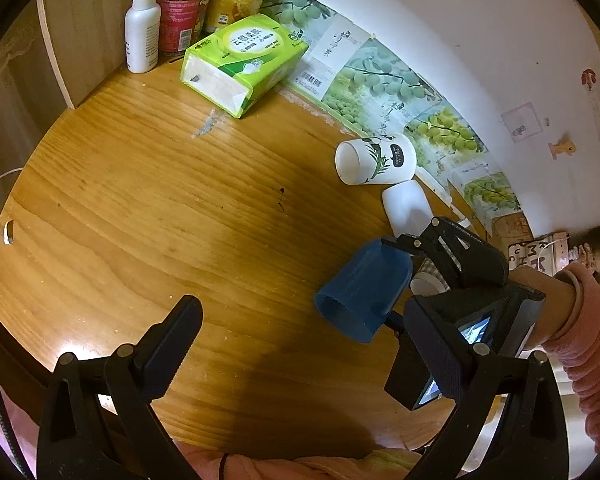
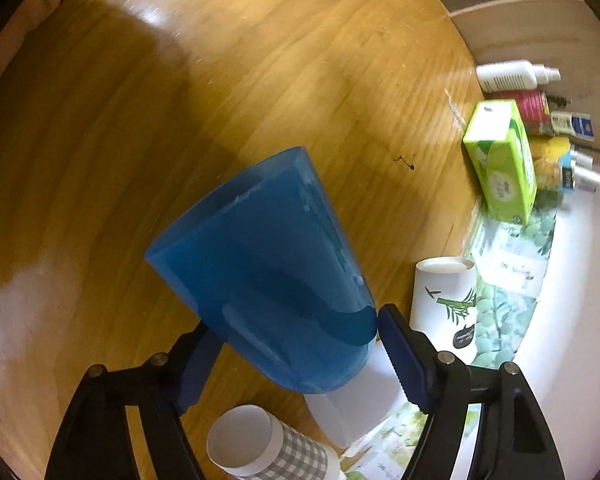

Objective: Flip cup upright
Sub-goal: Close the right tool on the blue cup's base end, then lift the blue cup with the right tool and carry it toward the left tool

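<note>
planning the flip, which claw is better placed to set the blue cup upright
Right. The right claw already grips the blue cup near its base, tilted above the table; the left claw hangs open, holding nothing.

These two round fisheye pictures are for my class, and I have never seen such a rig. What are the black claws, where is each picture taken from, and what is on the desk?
No robot here: a person holds a two-finger gripper in each hand, each carrying a camera that looks along its fingers. The left camera shows the empty, open left gripper and, across the wooden desk, the right gripper clamping a blue cup, tilted in mid-air. The right camera shows that cup close up. Also there: a bamboo-print cup on its side, a plain white cup, a checked paper cup, a green tissue pack and a spray bottle.
</note>
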`<control>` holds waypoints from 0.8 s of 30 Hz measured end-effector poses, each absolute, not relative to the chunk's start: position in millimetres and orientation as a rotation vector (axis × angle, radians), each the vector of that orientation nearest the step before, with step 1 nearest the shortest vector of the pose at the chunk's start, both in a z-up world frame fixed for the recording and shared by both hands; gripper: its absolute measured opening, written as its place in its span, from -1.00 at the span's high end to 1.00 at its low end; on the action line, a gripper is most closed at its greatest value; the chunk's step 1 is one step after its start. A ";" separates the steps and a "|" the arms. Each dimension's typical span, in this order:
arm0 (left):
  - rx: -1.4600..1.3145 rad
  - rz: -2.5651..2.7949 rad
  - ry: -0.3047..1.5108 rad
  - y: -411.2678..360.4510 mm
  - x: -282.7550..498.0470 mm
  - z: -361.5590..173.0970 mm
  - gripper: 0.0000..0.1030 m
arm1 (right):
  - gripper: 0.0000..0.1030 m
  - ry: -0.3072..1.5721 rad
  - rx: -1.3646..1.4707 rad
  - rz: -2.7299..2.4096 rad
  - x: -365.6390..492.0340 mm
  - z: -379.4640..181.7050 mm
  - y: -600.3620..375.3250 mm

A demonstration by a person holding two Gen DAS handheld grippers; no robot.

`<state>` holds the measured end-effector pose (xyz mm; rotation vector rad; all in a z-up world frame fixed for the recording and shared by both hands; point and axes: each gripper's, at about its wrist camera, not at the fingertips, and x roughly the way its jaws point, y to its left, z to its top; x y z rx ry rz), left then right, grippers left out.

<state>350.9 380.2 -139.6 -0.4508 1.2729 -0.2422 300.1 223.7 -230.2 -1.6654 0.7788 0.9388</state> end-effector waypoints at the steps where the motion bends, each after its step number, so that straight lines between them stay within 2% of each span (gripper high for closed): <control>1: -0.454 -0.243 1.275 380.4 351.2 -140.0 -0.96 | -0.50 0.794 -1.649 0.936 301.1 -229.2 224.2; 9: -0.446 -0.274 1.289 373.7 351.1 -140.8 -0.96 | -0.47 0.936 -1.460 0.874 320.6 -222.0 229.3; 24: -0.387 -0.387 1.311 346.5 347.2 -146.8 -0.96 | -0.41 1.319 -0.830 0.727 345.0 -204.9 193.1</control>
